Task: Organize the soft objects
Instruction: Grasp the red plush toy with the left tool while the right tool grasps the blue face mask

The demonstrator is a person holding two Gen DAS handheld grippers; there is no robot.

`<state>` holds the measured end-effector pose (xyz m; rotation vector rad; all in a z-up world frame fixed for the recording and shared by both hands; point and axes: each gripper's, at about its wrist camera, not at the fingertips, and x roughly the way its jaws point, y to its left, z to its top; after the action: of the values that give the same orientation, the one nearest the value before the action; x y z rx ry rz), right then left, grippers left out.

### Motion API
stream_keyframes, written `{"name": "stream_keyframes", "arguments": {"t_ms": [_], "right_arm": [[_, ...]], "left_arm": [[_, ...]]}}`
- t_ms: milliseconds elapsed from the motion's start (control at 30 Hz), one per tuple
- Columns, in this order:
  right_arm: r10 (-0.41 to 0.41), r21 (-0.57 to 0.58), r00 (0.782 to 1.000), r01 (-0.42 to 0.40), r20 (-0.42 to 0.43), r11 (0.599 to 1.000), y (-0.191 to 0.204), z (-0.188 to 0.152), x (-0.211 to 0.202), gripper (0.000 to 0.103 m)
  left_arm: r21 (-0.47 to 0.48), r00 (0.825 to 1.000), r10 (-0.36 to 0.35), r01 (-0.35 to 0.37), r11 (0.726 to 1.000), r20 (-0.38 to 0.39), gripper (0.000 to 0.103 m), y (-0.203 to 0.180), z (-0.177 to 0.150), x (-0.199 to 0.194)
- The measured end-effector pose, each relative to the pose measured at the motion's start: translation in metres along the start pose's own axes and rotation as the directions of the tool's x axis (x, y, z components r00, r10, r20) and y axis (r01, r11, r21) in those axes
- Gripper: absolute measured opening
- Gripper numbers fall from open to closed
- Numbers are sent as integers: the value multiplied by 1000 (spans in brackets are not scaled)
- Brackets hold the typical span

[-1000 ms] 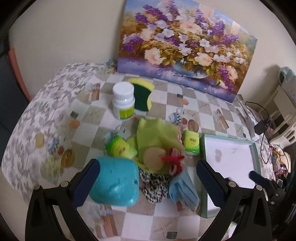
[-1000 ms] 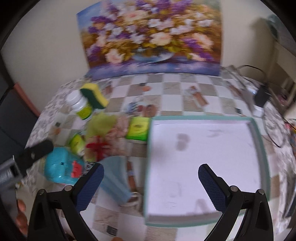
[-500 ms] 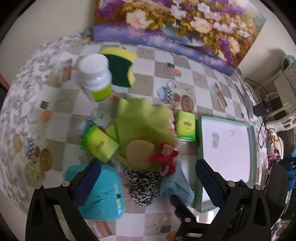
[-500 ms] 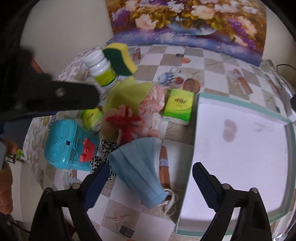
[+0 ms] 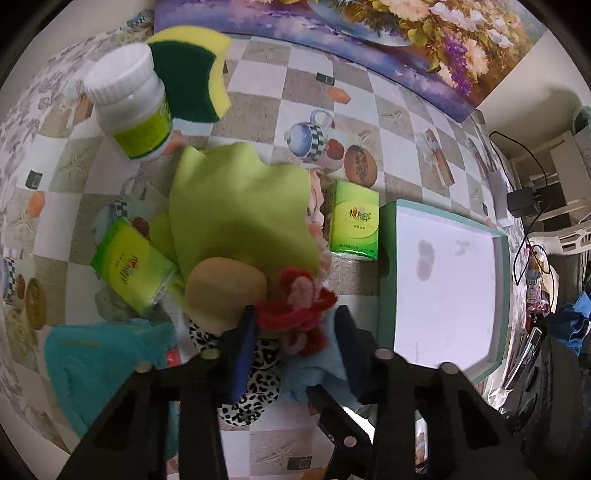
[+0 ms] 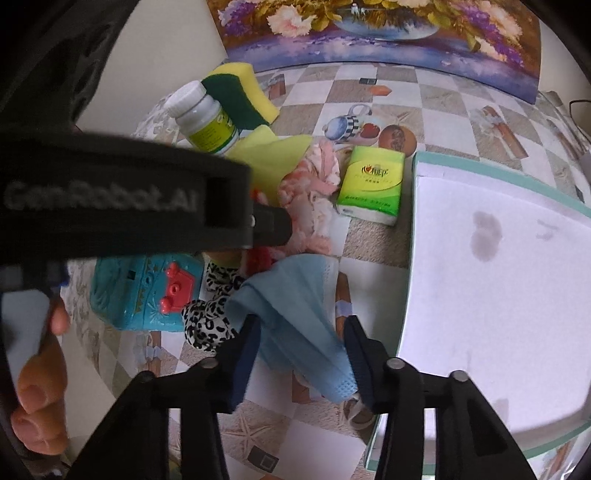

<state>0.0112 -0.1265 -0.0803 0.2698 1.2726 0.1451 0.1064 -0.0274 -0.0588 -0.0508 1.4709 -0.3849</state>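
A heap of soft things lies left of a white tray with a green rim [image 5: 386, 280]. My left gripper [image 5: 293, 328] has its pads on either side of a red fuzzy scrunchie [image 5: 295, 314], which lies beside a tan puff [image 5: 221, 291] on a yellow-green cloth [image 5: 240, 206]. My right gripper [image 6: 301, 334] has its pads on either side of a light blue face mask [image 6: 295, 302], which rests on the table. A leopard-print cloth [image 6: 207, 317] and a pink fluffy piece [image 6: 314, 184] lie in the heap.
A teal toy [image 6: 144, 291], two green tissue packs [image 5: 354, 221] [image 5: 129, 266], a white pill bottle [image 5: 129, 107] and a yellow-green sponge [image 5: 195, 74] surround the heap. A flower painting [image 5: 369, 33] leans on the wall behind. The left gripper's body [image 6: 129, 206] crosses the right wrist view.
Both grippers have moved forward and down into the heap and their fingers have narrowed, the left around the red scrunchie, the right around the blue mask.
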Motion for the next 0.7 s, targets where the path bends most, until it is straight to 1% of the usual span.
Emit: {"name": "stream_keyframes", "arguments": {"t_ms": [133,200,233,300,500,700], "right_arm": [[12,8,1000,-12,-10,1000,-3,0,5,32],[20,13,1000,-20,-13,1000,-3,-1,4,27],[27,18,1000,-27,-14,999,-4,-2,6,22],[35,27,999,-35,-19,999,-6,-2,8,15],[51,33,999,-51,-4,998,-9,-2,4,9],[67,29,998,-68,15,997,-10,-3,-5,9]], "left_arm": [[-30,1000,-16,16,999,7,32,2,-2,2],[-48,1000,-17,18,999,25,31,3,-3,1],[-57,999,-21,22,998,32,30,4,-4,1],[-72,999,-30,33,997,45,30,4,-5,0],[-123,995,-32,44,991,95,29,7,-13,-2],[-170,984,-45,74,983,170,29,8,-21,-17]]}}
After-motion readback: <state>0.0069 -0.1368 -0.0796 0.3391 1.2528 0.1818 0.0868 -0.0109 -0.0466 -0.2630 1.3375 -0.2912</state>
